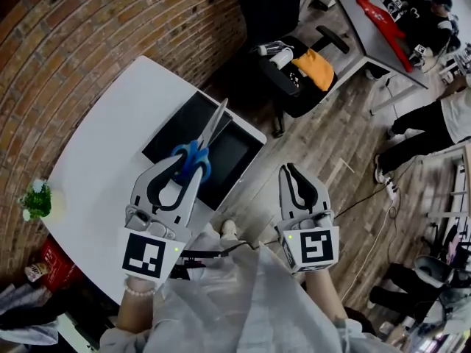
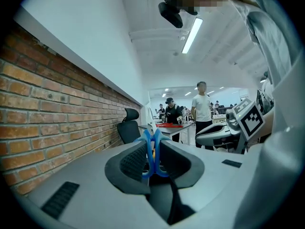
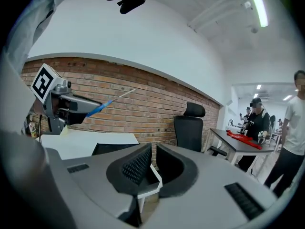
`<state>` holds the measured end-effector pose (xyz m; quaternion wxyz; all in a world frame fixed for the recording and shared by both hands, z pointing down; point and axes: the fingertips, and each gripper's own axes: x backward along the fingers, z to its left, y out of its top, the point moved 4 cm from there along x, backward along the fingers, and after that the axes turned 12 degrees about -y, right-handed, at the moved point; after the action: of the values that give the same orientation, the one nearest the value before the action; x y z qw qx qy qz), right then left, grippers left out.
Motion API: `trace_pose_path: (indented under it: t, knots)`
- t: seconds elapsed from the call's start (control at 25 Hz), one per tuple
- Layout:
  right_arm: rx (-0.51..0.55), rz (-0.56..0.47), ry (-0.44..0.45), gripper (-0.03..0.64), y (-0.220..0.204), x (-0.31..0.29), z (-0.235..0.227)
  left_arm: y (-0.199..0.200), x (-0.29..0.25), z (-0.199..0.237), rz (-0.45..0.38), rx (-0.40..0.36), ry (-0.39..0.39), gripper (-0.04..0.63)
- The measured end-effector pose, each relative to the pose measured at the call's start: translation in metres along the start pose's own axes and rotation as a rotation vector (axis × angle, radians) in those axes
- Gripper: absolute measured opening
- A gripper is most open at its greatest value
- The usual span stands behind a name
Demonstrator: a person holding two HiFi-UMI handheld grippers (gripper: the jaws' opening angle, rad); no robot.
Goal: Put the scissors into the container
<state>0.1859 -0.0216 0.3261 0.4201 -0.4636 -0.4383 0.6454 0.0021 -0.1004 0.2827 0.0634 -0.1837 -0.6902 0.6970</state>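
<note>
Two grippers are raised. The left gripper (image 1: 179, 176) clamps the scissors (image 1: 212, 127) by their blue handles, blades pointing out above the black container (image 1: 234, 157) at the white table's (image 1: 103, 138) edge. The right gripper (image 1: 298, 173), jaws together and empty, hangs beyond that edge over open floor (image 1: 346, 145).

scissors (image 1: 199, 157): handles blue glossy plastic, blades bare shiny metal. left gripper (image 1: 188, 171) & right gripper (image 1: 291, 171): shells light grey plastic, smooth, matt. Their pads (image 3: 136, 168) are black, matt and ribbed, rubber-like. table (image 1: 88, 160): white top, smooth, low sheen. container (image 1: 235, 157): black, smooth, slight gloss; material unclear. wall (image 1: 88, 20): red-brown brick, rough, w/ paler mortar joints. floor (image 1: 346, 138): wood planks, satin finish. chair (image 1: 294, 94): black, matt; orange cloth (image 1: 315, 68) on the seat, soft-looking.
</note>
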Motion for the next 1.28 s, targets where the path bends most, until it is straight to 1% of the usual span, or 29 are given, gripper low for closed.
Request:
trace_pose_path:
  t: [0.2,0.36,0.72,0.96,1.08,1.16,1.28]
  knots:
    - [-0.005,0.014,-0.017,0.06,-0.004,0.003,-0.002,-0.025,-0.023,0.003,0.074,-0.028,-0.052,0.104]
    - [-0.013,0.026,-0.034,0.06,-0.009,0.005,-0.007,-0.056,-0.044,0.006,0.18,-0.046,-0.082,0.104]
    - [-0.022,0.054,-0.072,0.06,-0.016,0.01,-0.01,-0.126,-0.085,0.009,0.449,-0.014,-0.137,0.104]
    - [-0.038,0.05,-0.091,0.06,-0.017,0.008,-0.014,-0.165,-0.109,0.008,0.595,0.052,-0.157,0.104]
    - [-0.034,0.069,-0.089,0.06,-0.021,0.01,-0.014,-0.182,-0.118,0.004,0.664,0.077,-0.167,0.104]
    - [-0.036,0.073,-0.091,0.06,-0.022,0.011,-0.012,-0.19,-0.123,0.002,0.711,0.073,-0.174,0.104]
    - [-0.04,0.077,-0.095,0.06,-0.024,0.012,-0.011,-0.195,-0.132,-0.002,0.757,0.035,-0.187,0.104]
